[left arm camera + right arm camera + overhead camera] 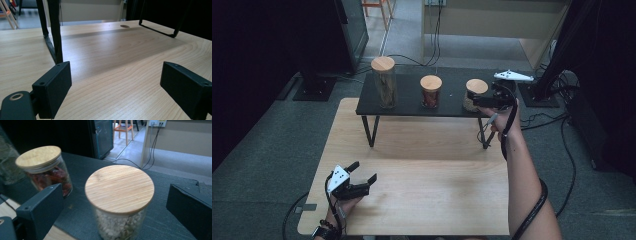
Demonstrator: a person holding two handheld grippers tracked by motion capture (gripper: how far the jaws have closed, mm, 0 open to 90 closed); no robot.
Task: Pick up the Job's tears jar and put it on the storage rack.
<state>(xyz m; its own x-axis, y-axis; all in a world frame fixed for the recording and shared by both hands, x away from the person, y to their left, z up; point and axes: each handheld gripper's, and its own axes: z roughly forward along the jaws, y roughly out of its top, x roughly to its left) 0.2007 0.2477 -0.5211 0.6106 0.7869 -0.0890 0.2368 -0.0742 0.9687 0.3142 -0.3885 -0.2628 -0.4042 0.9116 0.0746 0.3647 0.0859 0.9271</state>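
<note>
Glass round jar [120, 220] of pale beans wears a grained wooden lid [119, 188].

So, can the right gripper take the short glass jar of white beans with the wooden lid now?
Probably yes: the right gripper has open jaws on either side of the bean jar, nothing between.

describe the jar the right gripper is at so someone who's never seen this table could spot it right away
On the wooden table stands a low black shelf carrying three glass jars with round wooden lids. The wanted jar is at the shelf's right end, between the open jaws of the right gripper. It is short and filled with pale beans, unlike the red-filled middle jar and the tall left jar.
</note>
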